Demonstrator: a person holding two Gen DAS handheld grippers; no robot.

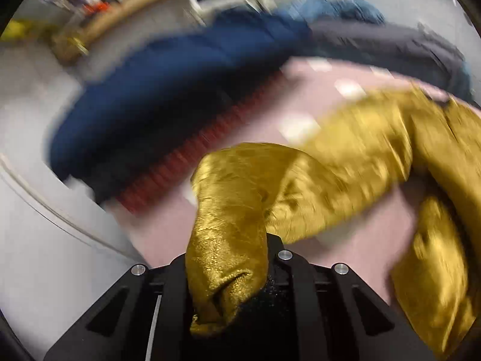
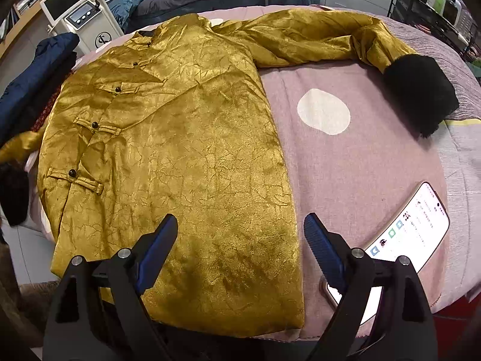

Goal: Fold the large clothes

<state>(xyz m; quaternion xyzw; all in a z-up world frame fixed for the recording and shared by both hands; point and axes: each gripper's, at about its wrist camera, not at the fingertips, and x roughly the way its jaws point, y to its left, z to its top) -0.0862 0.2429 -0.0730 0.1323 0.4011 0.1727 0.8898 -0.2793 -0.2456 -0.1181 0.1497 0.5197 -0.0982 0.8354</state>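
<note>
A gold satin jacket with black knot buttons lies flat on a pink bed cover. Its right sleeve stretches out to the right and ends in a black fur cuff. My right gripper is open and hovers above the jacket's lower hem, holding nothing. My left gripper is shut on the jacket's left sleeve near its black cuff, lifted over the bed; that view is motion-blurred.
A lit phone lies on the cover near my right fingers. Dark blue clothes are piled at the bed's left edge. A white machine with a screen and a black rack stand beyond the bed.
</note>
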